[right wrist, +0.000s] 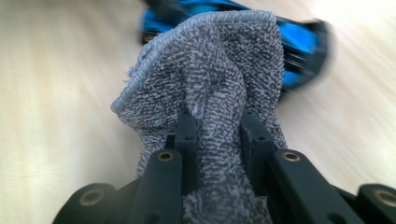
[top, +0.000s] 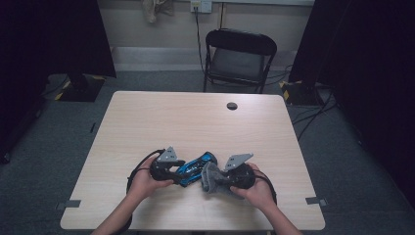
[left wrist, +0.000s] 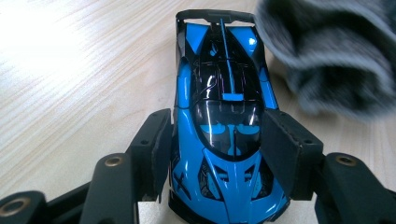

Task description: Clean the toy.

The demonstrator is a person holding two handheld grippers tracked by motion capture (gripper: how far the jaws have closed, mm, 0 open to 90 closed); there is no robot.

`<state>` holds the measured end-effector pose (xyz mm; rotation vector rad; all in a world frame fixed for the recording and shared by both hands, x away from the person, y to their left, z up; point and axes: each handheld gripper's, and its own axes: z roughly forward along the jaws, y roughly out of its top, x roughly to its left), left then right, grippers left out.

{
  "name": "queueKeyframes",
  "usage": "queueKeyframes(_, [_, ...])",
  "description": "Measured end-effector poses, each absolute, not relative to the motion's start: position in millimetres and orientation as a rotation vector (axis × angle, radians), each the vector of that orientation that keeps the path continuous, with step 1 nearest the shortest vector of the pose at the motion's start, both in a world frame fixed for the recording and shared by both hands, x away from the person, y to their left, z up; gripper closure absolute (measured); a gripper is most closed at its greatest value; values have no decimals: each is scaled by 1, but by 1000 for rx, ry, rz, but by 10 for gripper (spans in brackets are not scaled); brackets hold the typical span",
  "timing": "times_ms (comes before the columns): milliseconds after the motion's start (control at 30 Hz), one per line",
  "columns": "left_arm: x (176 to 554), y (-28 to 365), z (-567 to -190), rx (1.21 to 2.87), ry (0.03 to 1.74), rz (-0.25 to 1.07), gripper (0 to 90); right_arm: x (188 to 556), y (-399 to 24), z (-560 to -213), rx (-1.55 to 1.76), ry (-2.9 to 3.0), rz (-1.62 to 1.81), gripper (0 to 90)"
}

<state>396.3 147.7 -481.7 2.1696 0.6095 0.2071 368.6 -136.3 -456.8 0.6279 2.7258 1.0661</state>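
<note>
Grey terry cloth (right wrist: pixel 210 70), bunched, pinched tight between black jaws of right gripper (right wrist: pixel 218 128) near table's front edge. Just beside, left gripper (left wrist: pixel 219 144) clamped on nose end of glossy blue-and-black toy race car (left wrist: pixel 222 107), pads pressed to both flanks (wheels on pale wooden table (top: pixel 195 117)). Cloth just at car's rear wing. Farther off, round dark grommet hole (top: pixel 232 105); beyond table, black folding chair (top: pixel 240 58) on grey carpet.

Glossy blue-black toy car (left wrist: pixel 224 116) upright on table, bunched grey cloth (right wrist: pixel 219 93) beside.
</note>
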Motion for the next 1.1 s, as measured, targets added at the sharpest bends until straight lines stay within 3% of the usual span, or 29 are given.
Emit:
queueKeyframes(467, [396, 147, -482, 2170, 613, 211, 440, 355, -72, -471, 422, 2866, 1091, 730])
queueKeyframes(1100, [395, 148, -482, 2163, 615, 209, 440, 382, -106, -473, 625, 2789, 1057, 731])
